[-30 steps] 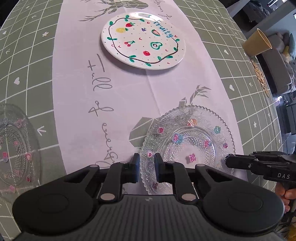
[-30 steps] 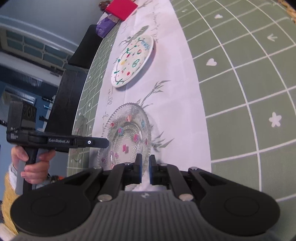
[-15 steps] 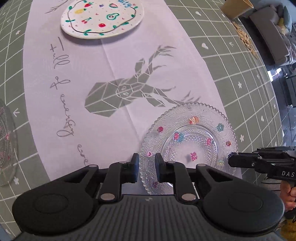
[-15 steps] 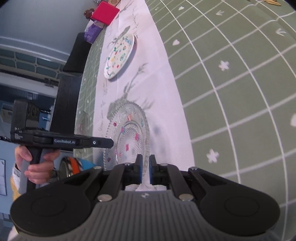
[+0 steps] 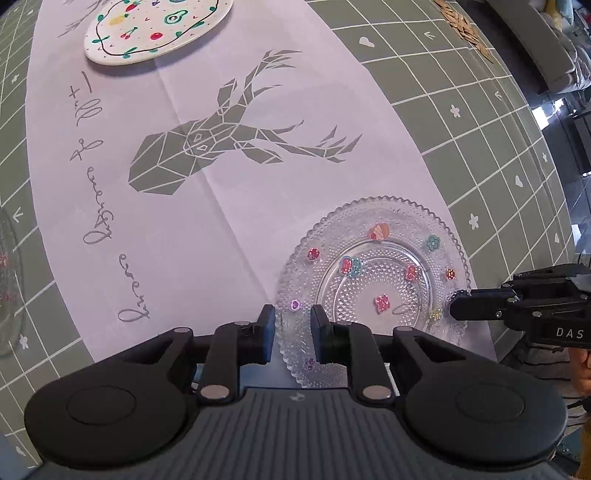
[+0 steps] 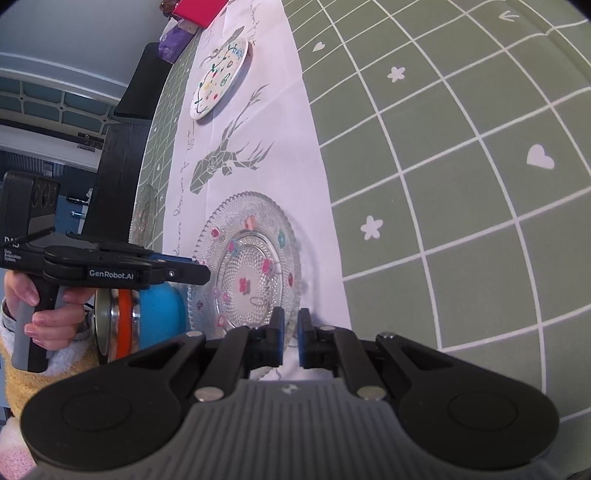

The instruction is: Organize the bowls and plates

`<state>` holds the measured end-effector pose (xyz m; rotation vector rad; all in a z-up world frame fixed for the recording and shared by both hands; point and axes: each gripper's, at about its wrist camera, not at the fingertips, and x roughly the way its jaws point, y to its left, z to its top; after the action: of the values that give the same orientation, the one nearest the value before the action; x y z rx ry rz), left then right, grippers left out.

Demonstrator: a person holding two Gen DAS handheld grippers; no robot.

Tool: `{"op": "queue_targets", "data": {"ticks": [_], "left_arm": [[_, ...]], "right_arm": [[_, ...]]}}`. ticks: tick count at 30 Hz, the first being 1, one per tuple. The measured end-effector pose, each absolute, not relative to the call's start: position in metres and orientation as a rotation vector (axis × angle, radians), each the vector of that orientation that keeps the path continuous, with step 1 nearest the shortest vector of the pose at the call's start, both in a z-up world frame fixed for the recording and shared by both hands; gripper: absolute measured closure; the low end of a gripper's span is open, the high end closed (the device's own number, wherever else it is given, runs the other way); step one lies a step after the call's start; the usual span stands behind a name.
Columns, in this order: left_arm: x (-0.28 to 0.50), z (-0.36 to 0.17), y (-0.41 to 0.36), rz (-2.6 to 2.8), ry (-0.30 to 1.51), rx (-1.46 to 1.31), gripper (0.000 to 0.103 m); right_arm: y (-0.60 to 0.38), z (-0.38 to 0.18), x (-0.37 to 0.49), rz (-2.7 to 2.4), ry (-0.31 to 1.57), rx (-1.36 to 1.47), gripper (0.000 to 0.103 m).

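Green-checked table [image 5: 461, 122], runner [image 5: 221, 221], plates [image 5: 373, 273].

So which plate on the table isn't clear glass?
The white fruit-patterned plate at the runner's far end; the beaded one with flower charms and the one at the left edge are clear glass.

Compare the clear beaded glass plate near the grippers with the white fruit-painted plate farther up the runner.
The clear beaded glass plate is see-through, with a scalloped rim and small coloured decorations; the white fruit-painted plate is opaque, with a smooth rim. The glass plate sits at both grippers' fingertips; the white one lies far from them. Both are round and lie flat on the white deer-print runner.
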<state>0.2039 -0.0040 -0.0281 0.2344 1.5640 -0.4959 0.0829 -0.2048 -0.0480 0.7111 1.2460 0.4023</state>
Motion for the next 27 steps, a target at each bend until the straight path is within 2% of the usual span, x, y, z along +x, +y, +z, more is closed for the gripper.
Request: {"op": "queue_targets", "data": {"ticks": [5, 8, 9, 10, 11, 12, 13, 15, 17, 20, 24, 27], "left_arm": [[0.201, -0.029, -0.006, -0.488, 1.548, 0.245, 0.077], [0.195, -0.026, -0.009, -0.507, 1.508, 0.275, 0.076], [0.193, -0.024, -0.011, -0.517, 1.471, 0.300, 0.071], [0.189, -0.020, -0.012, -0.518, 1.435, 0.321, 0.068], [0.187, -0.017, -0.012, -0.518, 1.407, 0.328, 0.061], [0.186, -0.014, -0.012, -0.522, 1.386, 0.328, 0.055], [0.185, -0.011, -0.013, -0.529, 1.369, 0.328, 0.052], [0.182, -0.005, -0.013, -0.534, 1.330, 0.332, 0.039], [0.177, -0.001, -0.016, -0.527, 1.277, 0.361, 0.033], [0.169, 0.008, -0.019, -0.512, 1.180, 0.408, 0.030], [0.162, 0.020, -0.020, -0.535, 1.086, 0.406, 0.026], [0.157, 0.028, -0.020, -0.511, 1.000, 0.409, 0.024]], "right_arm": [[-0.197, -0.043, 0.085, 0.417, 1.243, 0.637, 0.097], [-0.194, -0.040, 0.085, 0.424, 1.247, 0.598, 0.093], [-0.191, -0.037, 0.084, 0.440, 1.239, 0.580, 0.082], [-0.188, -0.033, 0.083, 0.454, 1.226, 0.560, 0.064], [-0.184, -0.028, 0.082, 0.460, 1.209, 0.527, 0.055], [-0.181, -0.023, 0.081, 0.459, 1.190, 0.485, 0.040], [-0.178, -0.019, 0.079, 0.458, 1.164, 0.439, 0.034], [-0.174, -0.015, 0.077, 0.450, 1.136, 0.380, 0.033], [-0.173, -0.017, 0.079, 0.448, 1.139, 0.366, 0.031], [-0.171, -0.017, 0.081, 0.443, 1.139, 0.364, 0.025], [-0.161, -0.011, 0.081, 0.450, 1.094, 0.261, 0.011], [-0.157, -0.009, 0.080, 0.441, 1.059, 0.211, 0.005]]}}
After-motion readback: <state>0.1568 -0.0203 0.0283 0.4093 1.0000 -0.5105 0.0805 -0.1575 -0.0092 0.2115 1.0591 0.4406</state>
